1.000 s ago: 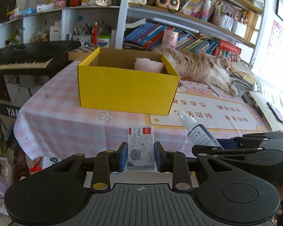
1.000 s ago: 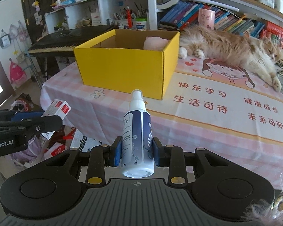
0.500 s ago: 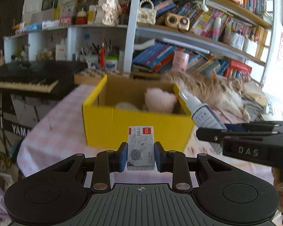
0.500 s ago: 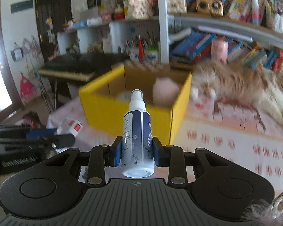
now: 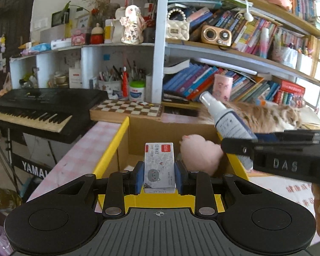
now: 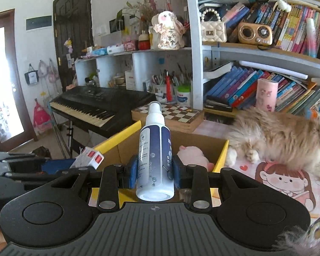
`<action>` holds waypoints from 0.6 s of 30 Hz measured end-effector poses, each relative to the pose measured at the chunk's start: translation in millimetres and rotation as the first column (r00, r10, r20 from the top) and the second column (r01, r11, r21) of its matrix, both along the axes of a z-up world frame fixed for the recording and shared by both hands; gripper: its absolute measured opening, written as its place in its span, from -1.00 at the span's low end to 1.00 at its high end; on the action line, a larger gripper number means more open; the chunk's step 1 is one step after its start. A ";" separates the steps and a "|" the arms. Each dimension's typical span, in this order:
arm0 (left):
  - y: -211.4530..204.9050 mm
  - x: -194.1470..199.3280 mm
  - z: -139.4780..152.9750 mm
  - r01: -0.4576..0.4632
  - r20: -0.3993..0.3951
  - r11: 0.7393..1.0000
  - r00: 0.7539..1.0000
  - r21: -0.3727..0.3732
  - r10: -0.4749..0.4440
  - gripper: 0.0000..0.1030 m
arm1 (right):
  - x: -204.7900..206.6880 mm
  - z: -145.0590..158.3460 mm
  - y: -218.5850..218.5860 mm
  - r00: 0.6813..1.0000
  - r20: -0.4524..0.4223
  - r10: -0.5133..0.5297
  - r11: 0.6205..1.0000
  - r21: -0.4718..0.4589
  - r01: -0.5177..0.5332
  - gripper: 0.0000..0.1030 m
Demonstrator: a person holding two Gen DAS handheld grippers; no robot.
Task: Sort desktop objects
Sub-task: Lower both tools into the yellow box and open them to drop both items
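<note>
My left gripper [image 5: 159,176] is shut on a small grey staple box [image 5: 159,166] with red labels, held over the near rim of the open yellow cardboard box [image 5: 111,149]. My right gripper [image 6: 154,173] is shut on a white and dark-blue spray bottle [image 6: 154,157], held upright above the same box [image 6: 119,137]. The bottle also shows in the left wrist view [image 5: 226,119], and the staple box in the right wrist view [image 6: 89,157]. A pink plush toy [image 5: 200,155] lies inside the box.
A long-haired cat [image 6: 283,136] lies on the table right of the box. A checkered board [image 5: 125,108] sits behind the box. A black keyboard [image 5: 36,106] stands left of the table. Shelves of books [image 5: 234,79] fill the back.
Both grippers have risen and moved forward from below the table edge to above the yellow box, each still holding its object.
</note>
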State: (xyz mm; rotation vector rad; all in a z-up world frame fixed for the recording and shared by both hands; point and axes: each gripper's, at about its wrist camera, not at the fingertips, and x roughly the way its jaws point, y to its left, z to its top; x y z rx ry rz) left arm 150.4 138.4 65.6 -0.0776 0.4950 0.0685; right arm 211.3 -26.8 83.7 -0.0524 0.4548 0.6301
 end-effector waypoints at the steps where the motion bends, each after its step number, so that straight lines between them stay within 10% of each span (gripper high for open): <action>1: -0.1 4.6 -0.1 -0.007 -0.002 1.000 1.000 0.001 0.007 -0.45 | 5.4 -1.7 0.6 1.000 -0.005 0.008 1.000 -0.002 -0.008 -0.42; 18: -12.6 64.5 -24.0 -0.025 -0.117 0.999 0.993 0.027 0.027 -0.45 | 70.1 -43.6 14.6 0.978 -0.154 0.139 0.980 -0.119 -0.158 -0.42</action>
